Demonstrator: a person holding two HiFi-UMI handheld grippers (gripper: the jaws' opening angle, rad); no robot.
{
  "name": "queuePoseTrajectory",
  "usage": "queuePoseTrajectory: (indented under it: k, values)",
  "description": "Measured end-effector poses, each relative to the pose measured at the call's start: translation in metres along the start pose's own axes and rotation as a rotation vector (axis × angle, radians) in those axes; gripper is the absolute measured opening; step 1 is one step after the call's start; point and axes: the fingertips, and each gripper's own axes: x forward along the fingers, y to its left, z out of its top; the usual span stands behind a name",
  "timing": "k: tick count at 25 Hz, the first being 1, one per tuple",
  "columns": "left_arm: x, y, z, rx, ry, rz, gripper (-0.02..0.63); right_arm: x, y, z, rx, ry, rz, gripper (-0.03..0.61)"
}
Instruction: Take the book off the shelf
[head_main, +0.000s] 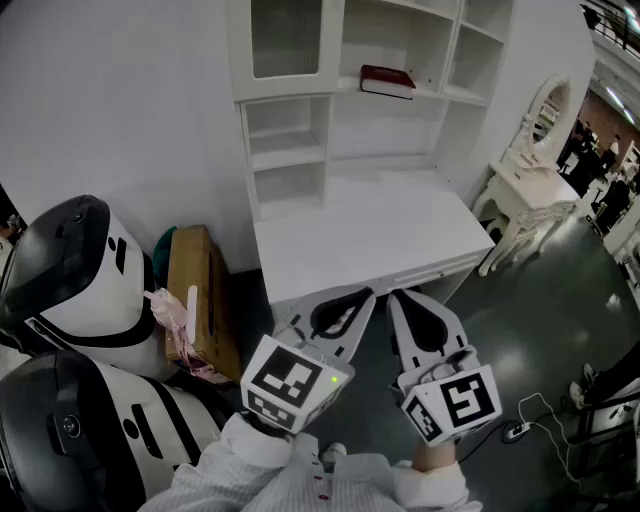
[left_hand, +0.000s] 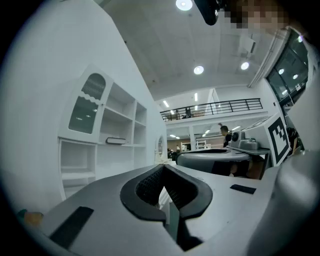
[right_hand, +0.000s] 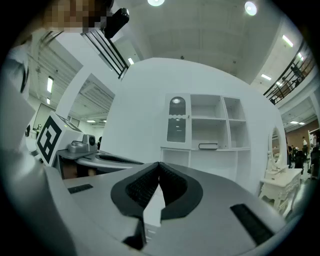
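Subject: the book, dark red, lies flat on the open shelf above the white tabletop. Its cover print is too small to read. The left gripper has its jaws closed tip to tip, holding nothing. The right gripper is likewise closed and holding nothing. Both hang before the tabletop's front edge, well apart from the book. Each bears black-and-white square markers.

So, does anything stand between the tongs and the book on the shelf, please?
Nothing visible does. The book lies in an open shelf bay above the white desk; the left tongs and right tongs, both shut and empty, are near the desk's front edge.
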Motion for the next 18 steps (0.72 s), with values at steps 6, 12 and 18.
queuePoseTrajectory:
  k: [6, 12, 18]
  values:
    - [0.006, -0.01, -0.003, -0.002, 0.011, 0.01, 0.009, -0.008, -0.002, 0.0, -0.003, 0.001, 0.012, 0.015]
    - [0.011, -0.021, 0.0, 0.0, 0.017, 0.042, 0.009, -0.023, -0.015, 0.001, 0.016, -0.017, 0.011, 0.015]
    - [0.016, -0.042, 0.002, 0.01, 0.019, 0.064, 0.009, -0.048, -0.024, 0.0, 0.016, -0.026, 0.022, 0.015]
